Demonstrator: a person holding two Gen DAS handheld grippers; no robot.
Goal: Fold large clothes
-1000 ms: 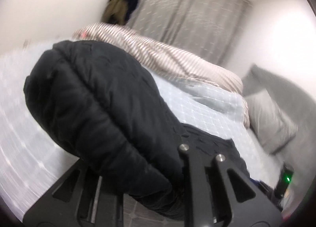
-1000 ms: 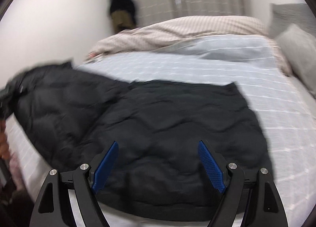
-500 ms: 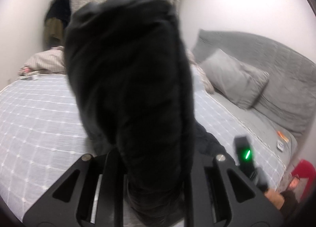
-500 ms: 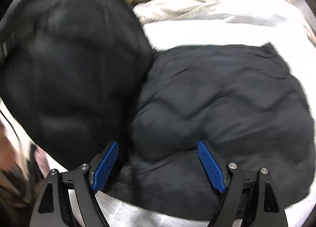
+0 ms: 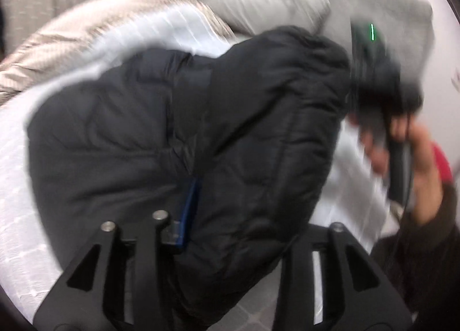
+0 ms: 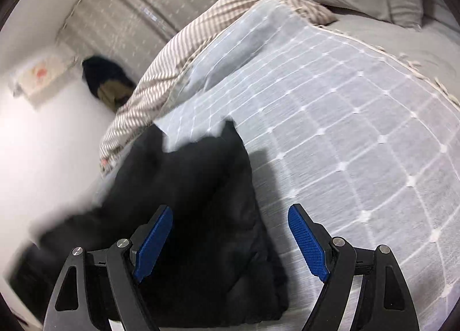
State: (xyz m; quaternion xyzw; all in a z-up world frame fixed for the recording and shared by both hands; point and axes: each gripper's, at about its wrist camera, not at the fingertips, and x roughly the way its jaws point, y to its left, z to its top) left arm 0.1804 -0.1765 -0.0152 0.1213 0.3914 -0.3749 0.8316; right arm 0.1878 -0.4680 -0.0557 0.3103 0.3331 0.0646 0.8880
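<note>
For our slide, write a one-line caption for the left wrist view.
Left gripper, jaws just opening, with a black puffer jacket bunched between them over the checked bedspread.

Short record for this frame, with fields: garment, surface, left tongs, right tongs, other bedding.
garment: black puffer jacket, partly folded over itself
surface: bed with a pale grid-patterned cover
left tongs: jaws just been opening, jacket fabric bunched between them, grip unclear
right tongs: open, empty, above the jacket's edge
other bedding: striped beige blanket behind, grey pillow at the headboard
</note>
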